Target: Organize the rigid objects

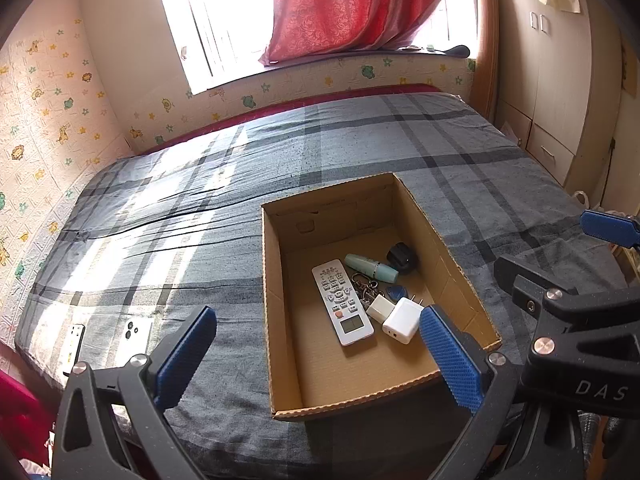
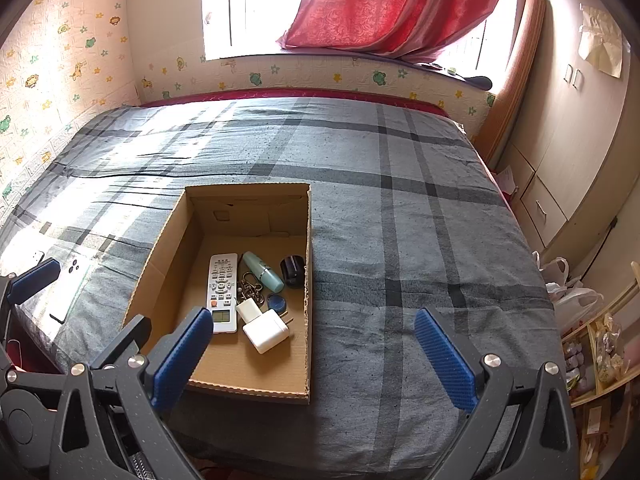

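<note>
Cardboard box is sitting on the bed; you're holding both grippers, left and right, spread wide, gripping nothing. Inside: one remote, two chargers.

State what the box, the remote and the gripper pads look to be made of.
Box: brown corrugated cardboard, matte; fluted cut edges show.
Remote: apparently hard white plastic, faintly glossy, with small buttons and a screen.
Gripper pads: blue, finely ribbed, likely rubber or soft plastic.
</note>
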